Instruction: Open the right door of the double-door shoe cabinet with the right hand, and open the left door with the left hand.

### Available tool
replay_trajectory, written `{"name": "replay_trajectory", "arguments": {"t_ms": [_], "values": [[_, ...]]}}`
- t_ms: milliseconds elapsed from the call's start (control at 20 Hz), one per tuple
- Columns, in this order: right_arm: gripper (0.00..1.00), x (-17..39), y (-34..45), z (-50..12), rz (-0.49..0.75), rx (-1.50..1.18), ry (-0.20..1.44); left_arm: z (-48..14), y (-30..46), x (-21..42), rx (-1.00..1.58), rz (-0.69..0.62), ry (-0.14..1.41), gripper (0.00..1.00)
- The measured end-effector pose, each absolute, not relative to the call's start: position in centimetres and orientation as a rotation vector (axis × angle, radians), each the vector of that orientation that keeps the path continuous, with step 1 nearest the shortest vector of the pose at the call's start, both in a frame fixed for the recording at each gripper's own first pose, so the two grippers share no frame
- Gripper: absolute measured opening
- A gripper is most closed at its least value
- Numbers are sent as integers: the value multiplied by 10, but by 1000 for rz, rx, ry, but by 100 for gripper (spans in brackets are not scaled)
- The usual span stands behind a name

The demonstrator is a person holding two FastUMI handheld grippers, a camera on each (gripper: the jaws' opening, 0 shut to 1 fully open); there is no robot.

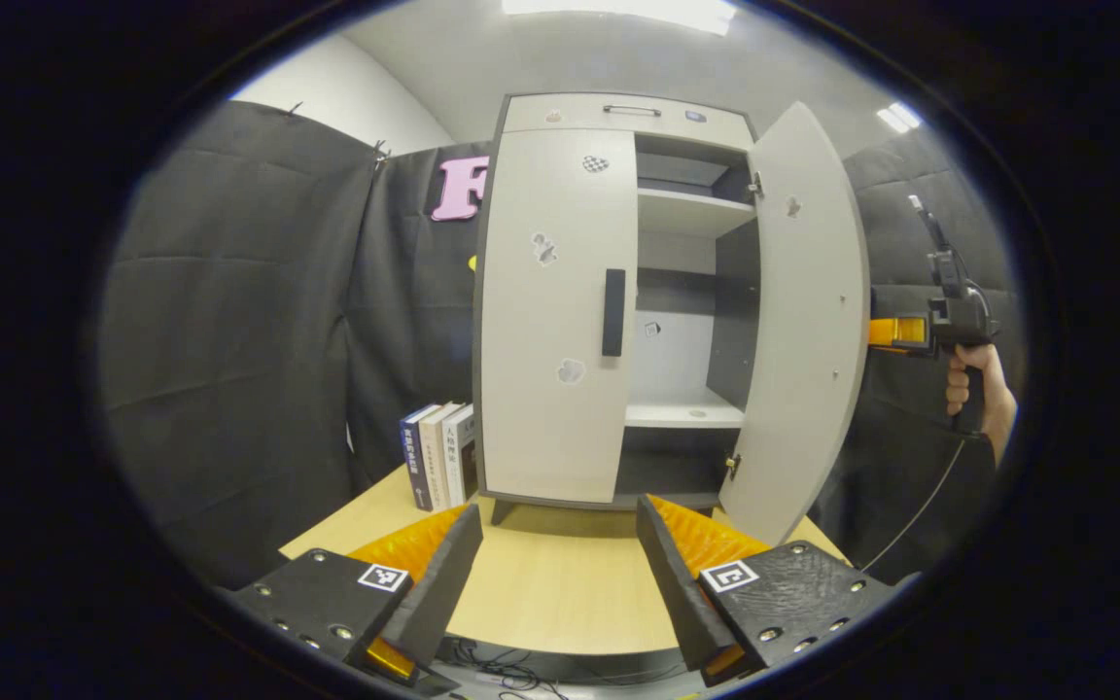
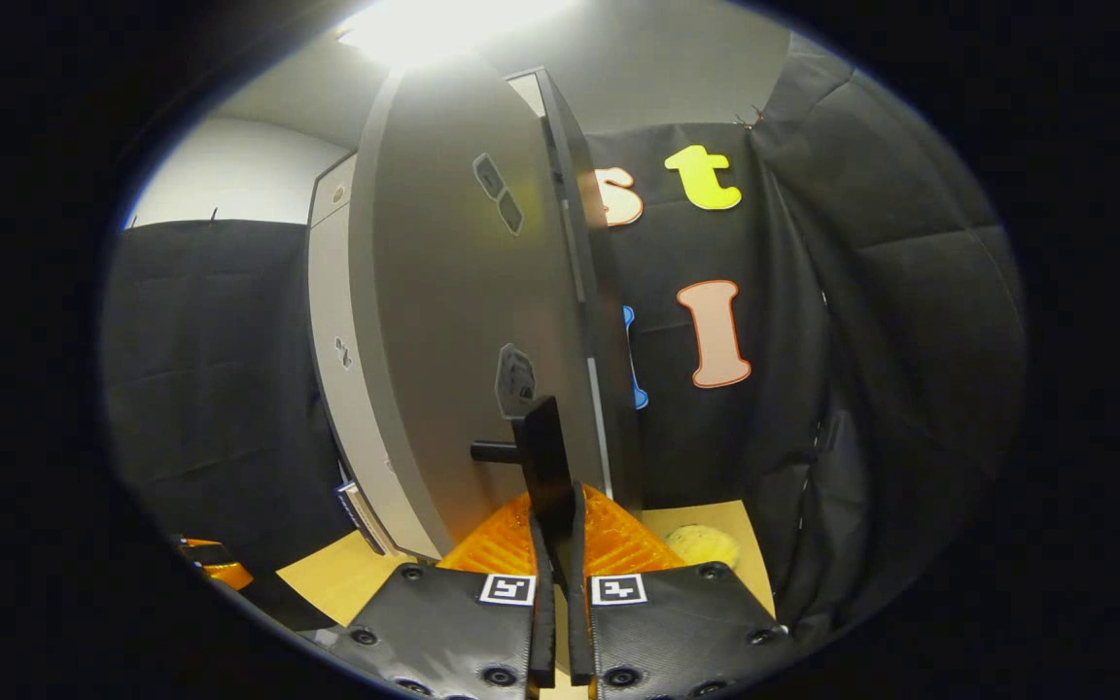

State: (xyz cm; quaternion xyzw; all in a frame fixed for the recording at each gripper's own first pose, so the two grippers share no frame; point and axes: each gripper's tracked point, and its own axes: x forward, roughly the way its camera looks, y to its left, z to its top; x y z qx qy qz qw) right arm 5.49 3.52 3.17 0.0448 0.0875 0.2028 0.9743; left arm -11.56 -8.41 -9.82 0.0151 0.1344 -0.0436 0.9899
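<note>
Gripping right door handle (image 2: pixel 548 457), jaws closed

- We spot printing on the spines of three books (image 1: pixel 438 455) beside the cabinet, too small for us to read.
- We see square coded markers (image 2: pixel 507 588) on the grippers, no words.

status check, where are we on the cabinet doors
Right gripper shut on right door handle, right door swung open. Left gripper open, short of left door, closed. Nothing blocking.
</note>
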Motion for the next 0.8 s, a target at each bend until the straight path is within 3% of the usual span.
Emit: {"name": "replay_trajectory", "arguments": {"t_ms": [100, 150, 200, 400, 800], "values": [[7, 58, 32, 31, 415, 109, 194, -97, -86, -103, 29, -87, 278, 89], [6, 57, 34, 30, 414, 128, 202, -94, -87, -99, 25, -96, 273, 93], [7, 58, 32, 32, 398, 135, 195, -91, -88, -93, 20, -110, 266, 89], [7, 56, 30, 30, 327, 127, 192, -84, -80, -69, 11, -154, 252, 93], [7, 29, 22, 21, 215, 186, 260, -77, -35, -23, -48, -178, 207, 90]]}}
